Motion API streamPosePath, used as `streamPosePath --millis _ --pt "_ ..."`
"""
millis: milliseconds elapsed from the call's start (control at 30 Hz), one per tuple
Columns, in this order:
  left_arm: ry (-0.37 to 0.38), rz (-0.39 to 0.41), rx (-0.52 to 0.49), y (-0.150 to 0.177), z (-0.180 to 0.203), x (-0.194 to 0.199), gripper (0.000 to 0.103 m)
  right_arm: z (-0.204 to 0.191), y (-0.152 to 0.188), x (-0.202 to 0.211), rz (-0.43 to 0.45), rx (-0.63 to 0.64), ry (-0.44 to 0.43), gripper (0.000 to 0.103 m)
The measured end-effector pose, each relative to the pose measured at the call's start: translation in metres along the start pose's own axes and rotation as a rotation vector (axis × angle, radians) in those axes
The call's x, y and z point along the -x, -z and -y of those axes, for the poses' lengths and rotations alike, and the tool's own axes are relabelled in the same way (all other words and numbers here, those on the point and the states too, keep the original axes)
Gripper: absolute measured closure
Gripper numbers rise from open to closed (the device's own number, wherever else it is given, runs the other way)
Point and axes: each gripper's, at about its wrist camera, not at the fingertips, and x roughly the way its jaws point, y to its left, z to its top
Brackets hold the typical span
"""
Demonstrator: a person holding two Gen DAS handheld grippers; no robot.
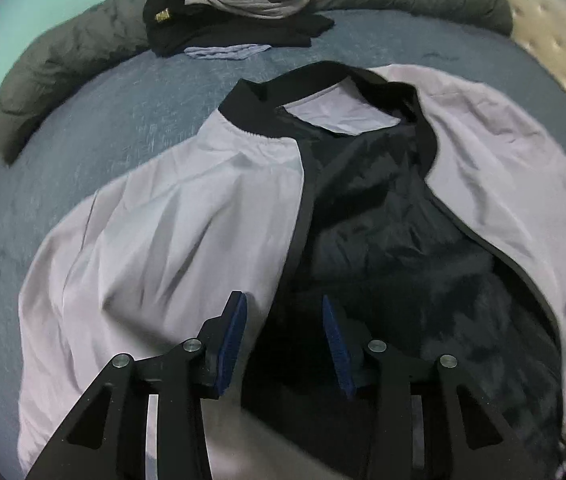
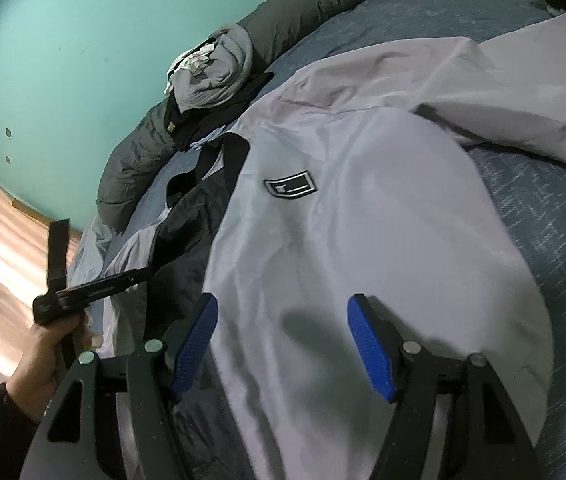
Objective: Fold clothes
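Bed (image 1: 131, 128) with a blue-grey cover, set against a teal wall (image 2: 83, 40). Left hand-held gripper (image 1: 285, 344): pads apart, nothing between them, poised over the dark lining of the jacket (image 1: 163, 220). Right hand-held gripper (image 2: 283, 344): pads wide apart above the pale front panel, gripping nothing. The jacket lies unzipped and spread across the bed, collar (image 1: 323, 76) toward the far side, a small badge (image 2: 291, 186) on one panel. Beyond it, a pile of clothes (image 1: 239, 4) rests against a dark rolled duvet (image 1: 63, 56). Judged progress: the pile suggests some items are dealt with; this jacket shows no fold yet, so closing the fronts, sleeves and halving remain. Sleeves and hem run out of frame; motion blur softens the lining's detail
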Motion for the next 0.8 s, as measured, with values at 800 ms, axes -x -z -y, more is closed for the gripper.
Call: streamPosePath --millis 800 --pt "0.241 0.129 0.149 -0.041 -0.023 0.026 0.095 0.002 0.001 -0.001 -0.008 -0.013 -0.006 0.034"
